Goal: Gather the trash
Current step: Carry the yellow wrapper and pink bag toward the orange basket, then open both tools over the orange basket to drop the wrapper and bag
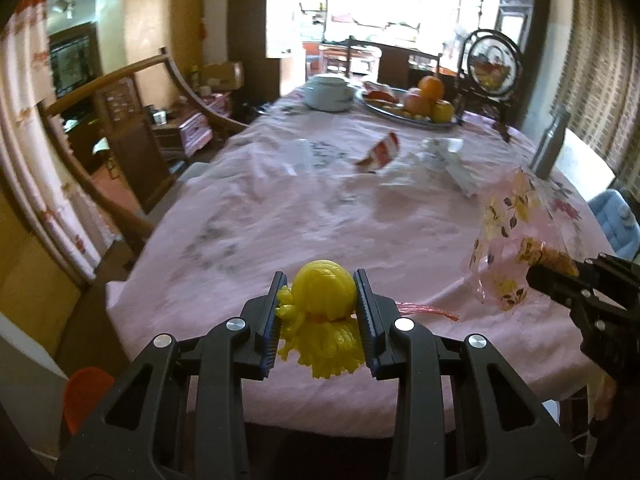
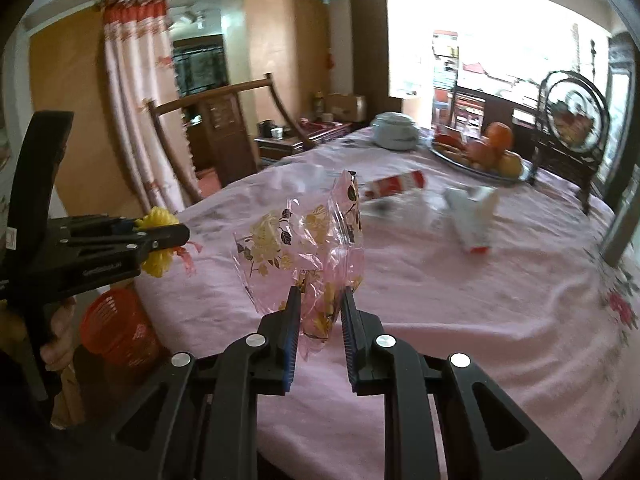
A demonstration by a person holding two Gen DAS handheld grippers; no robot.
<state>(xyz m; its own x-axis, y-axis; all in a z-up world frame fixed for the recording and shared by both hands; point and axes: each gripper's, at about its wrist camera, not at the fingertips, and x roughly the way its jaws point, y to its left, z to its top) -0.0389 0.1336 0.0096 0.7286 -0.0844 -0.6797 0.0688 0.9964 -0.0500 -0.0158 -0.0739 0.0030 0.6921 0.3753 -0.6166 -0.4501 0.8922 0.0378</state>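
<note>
My left gripper [image 1: 321,289] is shut on a crumpled yellow plastic bundle [image 1: 324,292] with a red strand trailing from it, held above the near edge of the pink-clothed table [image 1: 280,216]. In the right wrist view that left gripper [image 2: 176,236] and its yellow bundle [image 2: 158,218] appear at the left. My right gripper [image 2: 320,300] is shut on a clear pink wrapper printed with yellow flowers [image 2: 304,236], which stands up above the pads. The same wrapper [image 1: 508,232] shows at the right of the left wrist view. A red-and-white packet [image 2: 396,184] and a white wrapper [image 2: 472,216] lie farther back on the cloth.
An orange mesh bin [image 2: 116,332] stands on the floor left of the table, below the left gripper. At the table's far end are a fruit tray [image 1: 416,110], a white lidded pot [image 1: 328,92], a round framed ornament [image 1: 492,68] and a steel bottle [image 1: 552,144]. A wooden chair [image 1: 132,128] stands at the left.
</note>
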